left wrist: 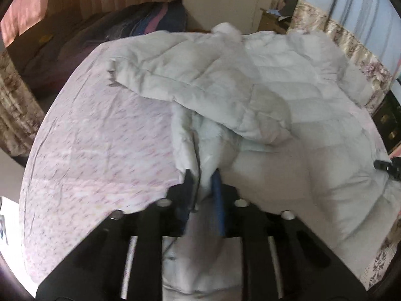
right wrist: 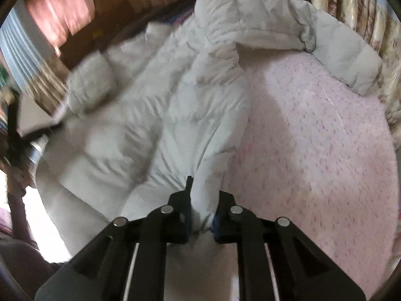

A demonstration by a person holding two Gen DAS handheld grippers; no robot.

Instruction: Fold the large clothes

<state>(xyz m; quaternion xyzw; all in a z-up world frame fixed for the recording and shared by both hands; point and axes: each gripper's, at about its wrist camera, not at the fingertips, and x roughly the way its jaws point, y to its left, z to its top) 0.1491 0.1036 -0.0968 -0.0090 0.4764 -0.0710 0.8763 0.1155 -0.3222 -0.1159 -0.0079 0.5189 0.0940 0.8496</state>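
A white quilted puffer jacket (left wrist: 263,80) lies spread on a pink patterned bedsheet (left wrist: 100,138). One sleeve (left wrist: 155,75) is folded across towards the left. My left gripper (left wrist: 202,176) is shut on a bunched fold of the jacket's edge, with fabric pinched between the blue-padded fingers (left wrist: 217,190). In the right wrist view the jacket (right wrist: 175,95) runs away from me, with a sleeve (right wrist: 345,60) stretched out to the right. My right gripper (right wrist: 203,195) is shut on a ridge of the jacket's near edge, and the fabric hides its right fingertip.
Dark folded bedding (left wrist: 140,25) sits at the bed's far end. Floral fabric (left wrist: 363,60) borders the bed's right side. The sheet (right wrist: 313,155) lies bare right of the jacket. A dark, blurred object (right wrist: 12,130) is at the left edge.
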